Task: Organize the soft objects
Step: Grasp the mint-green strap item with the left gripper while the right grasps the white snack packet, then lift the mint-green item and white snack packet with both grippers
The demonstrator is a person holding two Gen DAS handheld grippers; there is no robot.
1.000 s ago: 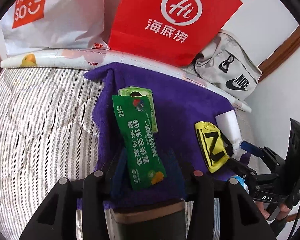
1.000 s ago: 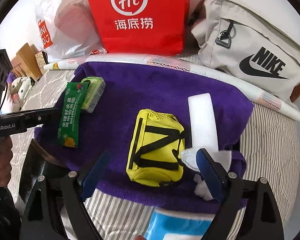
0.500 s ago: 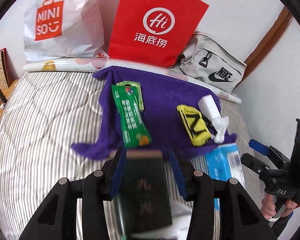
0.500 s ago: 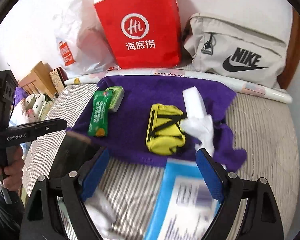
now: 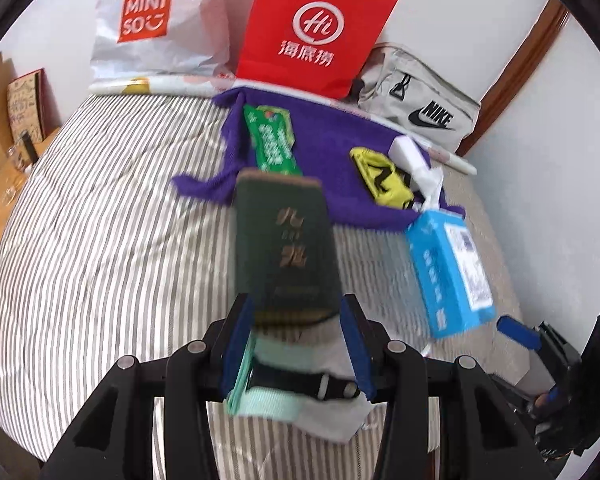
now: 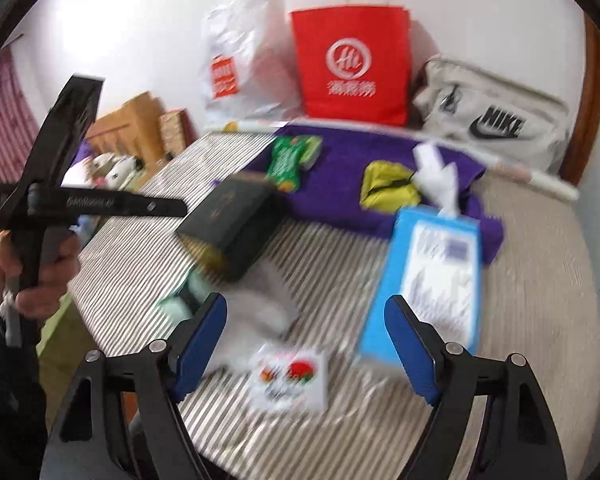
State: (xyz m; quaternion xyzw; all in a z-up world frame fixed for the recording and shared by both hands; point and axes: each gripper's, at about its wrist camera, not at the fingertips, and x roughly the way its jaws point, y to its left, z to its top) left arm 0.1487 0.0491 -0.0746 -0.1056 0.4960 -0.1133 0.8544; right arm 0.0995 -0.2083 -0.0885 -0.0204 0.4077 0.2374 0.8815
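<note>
A dark green box (image 5: 286, 248) is being gripped at its near end by the left gripper (image 5: 296, 344), centre frame, above the striped bed (image 5: 100, 240). The right gripper (image 6: 306, 344) is being held wide, its jaws just closing slightly, nothing between them, the blue tissue pack (image 6: 432, 276) lying beyond on the right.

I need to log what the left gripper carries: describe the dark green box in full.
The dark green box is a flat rectangular carton, cardboard by the look of it, with gold characters on its broad face and a brown band along its far edge. It is blurred, so the lettering cannot be read. The left gripper clamps its near end between blue pads, holding it tilted above the striped bedding, short of the purple towel. From the right wrist view nothing else touches it.
</note>
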